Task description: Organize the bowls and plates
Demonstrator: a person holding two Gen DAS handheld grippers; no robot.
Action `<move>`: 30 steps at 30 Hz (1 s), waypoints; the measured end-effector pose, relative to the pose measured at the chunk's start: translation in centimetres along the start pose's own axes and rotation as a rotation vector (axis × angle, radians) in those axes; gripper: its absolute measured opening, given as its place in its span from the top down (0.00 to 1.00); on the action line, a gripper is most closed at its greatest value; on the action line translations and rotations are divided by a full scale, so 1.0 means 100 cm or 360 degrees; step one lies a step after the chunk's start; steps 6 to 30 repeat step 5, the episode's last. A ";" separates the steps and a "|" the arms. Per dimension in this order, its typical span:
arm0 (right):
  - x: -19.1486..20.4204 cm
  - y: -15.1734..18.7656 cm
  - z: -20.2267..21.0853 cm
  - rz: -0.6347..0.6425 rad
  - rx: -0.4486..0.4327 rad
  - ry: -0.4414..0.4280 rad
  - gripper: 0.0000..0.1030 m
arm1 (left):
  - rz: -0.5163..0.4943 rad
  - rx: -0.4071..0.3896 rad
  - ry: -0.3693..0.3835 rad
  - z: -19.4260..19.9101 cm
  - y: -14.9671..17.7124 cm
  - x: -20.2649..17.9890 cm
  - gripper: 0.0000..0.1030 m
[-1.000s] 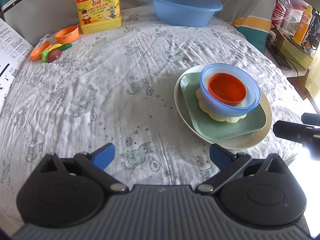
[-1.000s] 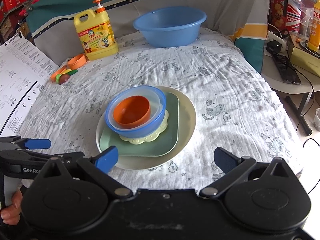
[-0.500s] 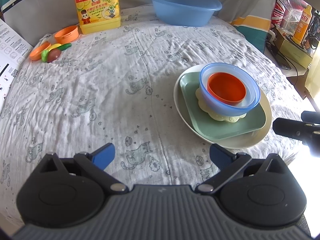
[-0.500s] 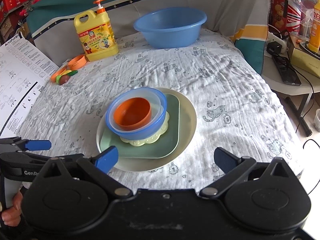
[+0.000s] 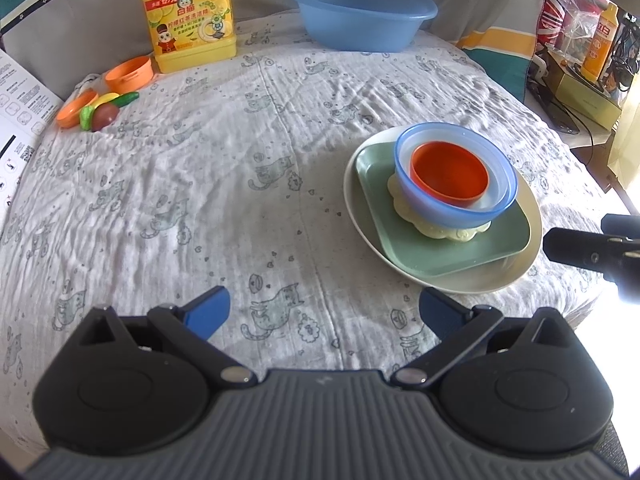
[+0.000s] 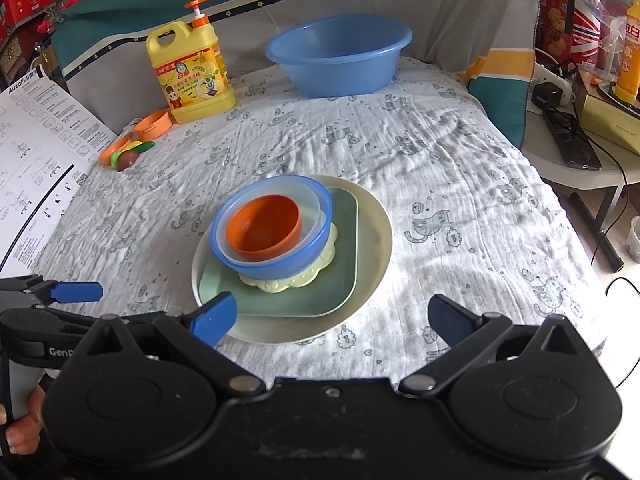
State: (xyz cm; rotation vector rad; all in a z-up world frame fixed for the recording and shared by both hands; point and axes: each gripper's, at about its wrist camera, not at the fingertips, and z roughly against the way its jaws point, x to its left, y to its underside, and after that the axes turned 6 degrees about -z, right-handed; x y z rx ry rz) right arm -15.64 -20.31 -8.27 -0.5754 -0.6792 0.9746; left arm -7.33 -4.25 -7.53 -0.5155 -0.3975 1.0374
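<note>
While I am holding both tools back from the pile, my right gripper [image 6: 332, 314] is gaping wide and empty just short of the cream plate [image 6: 374, 216], and my left gripper [image 5: 322, 308] is hanging equally spread over bare cloth. Nested for compactness, the orange bowl [image 6: 264, 229] is sitting inside the blue bowl [image 6: 280, 266] on the green tray [image 6: 340, 280]; a clear liner is possibly lying between them.

On the cat-print cloth of the worktop [image 6: 440, 168], a small orange plastic bowl [image 6: 262, 234] nests in a blue-rimmed bowl [image 6: 276, 256], stacked on a pale yellow scalloped plate [image 6: 298, 280], a green square plate [image 6: 320, 292] and a cream round plate [image 6: 372, 240]. The right gripper [image 6: 324, 316] hovers just beside, jaws spread.
</note>
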 end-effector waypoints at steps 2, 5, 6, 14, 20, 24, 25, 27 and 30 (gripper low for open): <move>0.000 0.000 0.000 0.0001 -0.0003 0.0001 0.00 | -0.0006 -0.0002 -0.0001 0.001 0.001 0.000 0.00; 0.000 0.000 0.000 0.0005 -0.0007 -0.0001 0.00 | -0.0014 -0.0008 -0.0006 0.002 0.001 -0.001 0.00; 0.000 0.000 0.000 0.0005 -0.0007 -0.0001 0.00 | -0.0014 -0.0008 -0.0006 0.002 0.001 -0.001 0.00; 0.000 0.000 0.000 0.0005 -0.0007 -0.0001 0.00 | -0.0014 -0.0008 -0.0006 0.002 0.001 -0.001 0.00; 0.000 0.000 0.000 0.0005 -0.0007 -0.0001 0.00 | -0.0014 -0.0008 -0.0006 0.002 0.001 -0.001 0.00; 0.000 0.000 0.000 0.0005 -0.0007 -0.0001 0.00 | -0.0014 -0.0008 -0.0006 0.002 0.001 -0.001 0.00; 0.000 0.000 0.000 0.0005 -0.0007 -0.0001 0.00 | -0.0014 -0.0008 -0.0006 0.002 0.001 -0.001 0.00; 0.000 0.000 0.000 0.0005 -0.0007 -0.0001 0.00 | -0.0014 -0.0008 -0.0006 0.002 0.001 -0.001 0.00; 0.000 0.000 0.000 0.0005 -0.0007 -0.0001 0.00 | -0.0014 -0.0008 -0.0006 0.002 0.001 -0.001 0.00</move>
